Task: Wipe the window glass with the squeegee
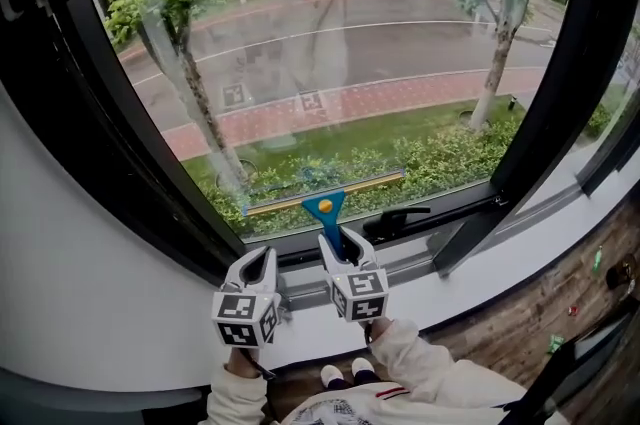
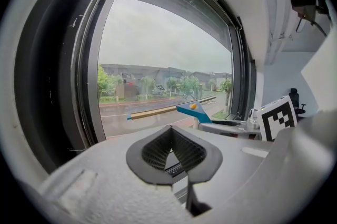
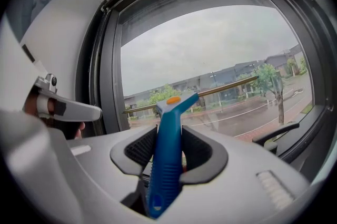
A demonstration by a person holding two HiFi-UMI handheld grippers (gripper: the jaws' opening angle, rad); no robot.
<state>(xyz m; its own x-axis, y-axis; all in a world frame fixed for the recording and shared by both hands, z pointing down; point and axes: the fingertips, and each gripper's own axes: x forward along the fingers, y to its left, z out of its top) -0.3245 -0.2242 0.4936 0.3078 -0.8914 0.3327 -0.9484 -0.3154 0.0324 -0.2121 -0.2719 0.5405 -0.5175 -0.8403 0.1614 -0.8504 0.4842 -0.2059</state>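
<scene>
The squeegee (image 1: 324,205) has a blue handle, an orange dot on its head and a long yellowish blade (image 1: 325,192). The blade lies across the bottom of the window glass (image 1: 330,63), slightly tilted up to the right. My right gripper (image 1: 345,253) is shut on the blue handle (image 3: 167,154), which stands upright between its black pads (image 3: 141,150). My left gripper (image 1: 258,263) hovers just left of it over the sill, shut with nothing in it. From the left gripper view the squeegee (image 2: 192,108) shows to the right, beyond my left gripper (image 2: 171,138).
A black window latch handle (image 1: 400,218) lies on the lower frame just right of the squeegee. Thick black frame bars (image 1: 150,163) border the pane at left and right. A white sill (image 1: 470,283) runs below. Wooden floor (image 1: 560,293) lies at the right.
</scene>
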